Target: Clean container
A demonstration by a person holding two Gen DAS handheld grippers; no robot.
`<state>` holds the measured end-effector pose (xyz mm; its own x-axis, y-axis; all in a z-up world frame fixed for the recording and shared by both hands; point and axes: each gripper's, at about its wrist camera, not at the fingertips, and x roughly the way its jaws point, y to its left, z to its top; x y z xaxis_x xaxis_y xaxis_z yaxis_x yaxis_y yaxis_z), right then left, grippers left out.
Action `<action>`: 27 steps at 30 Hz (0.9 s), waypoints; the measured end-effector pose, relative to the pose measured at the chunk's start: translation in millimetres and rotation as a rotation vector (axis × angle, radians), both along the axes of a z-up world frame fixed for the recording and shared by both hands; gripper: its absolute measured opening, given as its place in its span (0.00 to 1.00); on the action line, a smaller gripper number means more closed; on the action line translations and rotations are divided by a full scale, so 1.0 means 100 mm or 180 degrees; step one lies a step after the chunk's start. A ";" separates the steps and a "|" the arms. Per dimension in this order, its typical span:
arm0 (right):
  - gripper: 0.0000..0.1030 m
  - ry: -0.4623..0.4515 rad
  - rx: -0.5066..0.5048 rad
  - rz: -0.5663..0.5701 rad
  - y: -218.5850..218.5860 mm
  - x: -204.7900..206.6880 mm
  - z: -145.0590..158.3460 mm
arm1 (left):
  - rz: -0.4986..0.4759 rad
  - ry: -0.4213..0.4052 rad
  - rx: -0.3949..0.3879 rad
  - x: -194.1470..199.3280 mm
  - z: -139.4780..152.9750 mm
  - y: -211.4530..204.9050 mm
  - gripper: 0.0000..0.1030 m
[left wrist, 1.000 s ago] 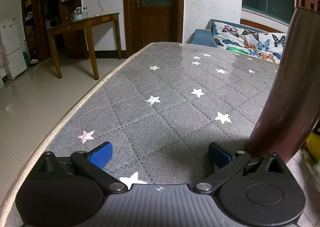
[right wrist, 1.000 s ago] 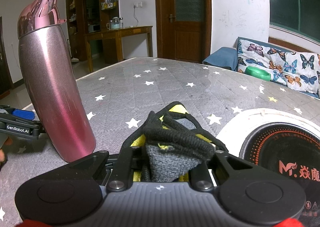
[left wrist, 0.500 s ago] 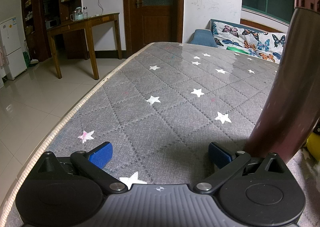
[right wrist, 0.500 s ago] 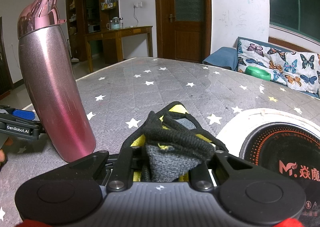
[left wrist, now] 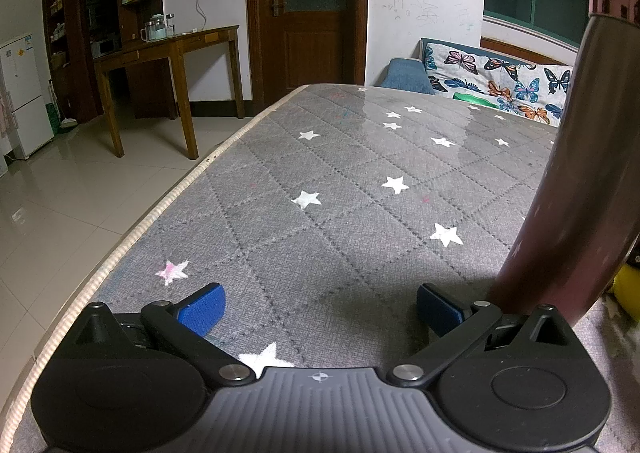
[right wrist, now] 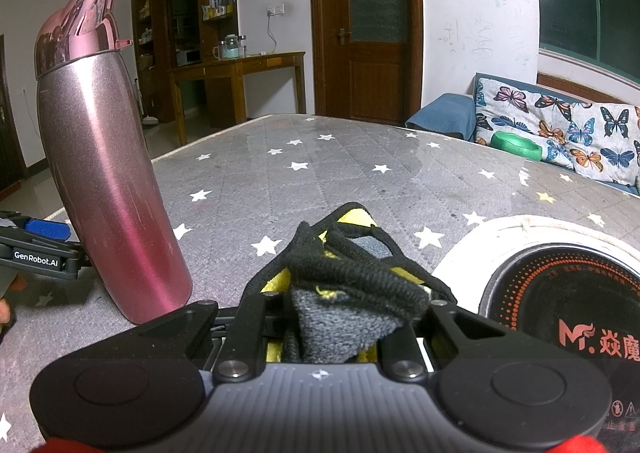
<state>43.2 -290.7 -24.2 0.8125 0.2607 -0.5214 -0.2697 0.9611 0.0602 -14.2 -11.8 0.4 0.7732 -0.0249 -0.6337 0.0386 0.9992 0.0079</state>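
Pink metal bottle (right wrist: 108, 181) stands on the grey star-print table cover (right wrist: 360, 189), lid on, long axis vertical; the apparent lean is likely fisheye distortion, hard to be sure. Base sits near the front edge of the table, just ahead-left of the right gripper (right wrist: 340, 317).

From the right wrist view the bottle is forward and to the left, near, not touching. That gripper is clamped on a bunched cloth (right wrist: 352, 289), black and grey with yellow showing, wadded between the jaws and sticking out forward.

From the left wrist view the same bottle (left wrist: 580, 189) rises at the far right of frame, just outside the right-hand blue pad (left wrist: 438, 309). Left gripper (left wrist: 320, 307) is spread wide and holds nothing; only bare cover lies between the pads. Whether that pad touches the bottle base, cannot tell.

Both grippers are close. Left is nearer the base, so probably it shifts right to grip the bottle while the cloth comes in from the other side for a wipe.

Induction cooker (right wrist: 560, 317) on a white mat, front right, well clear of the bottle.
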 end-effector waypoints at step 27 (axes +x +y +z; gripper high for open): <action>0.16 0.0003 0.0015 0.0000 -0.01 0.02 -0.02 | -0.0001 0.0000 0.0000 0.00 0.00 0.00 1.00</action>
<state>45.3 -291.7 -26.2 0.8120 0.2631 -0.5210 -0.2696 0.9608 0.0650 -14.3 -11.8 0.4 0.7733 -0.0251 -0.6336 0.0388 0.9992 0.0078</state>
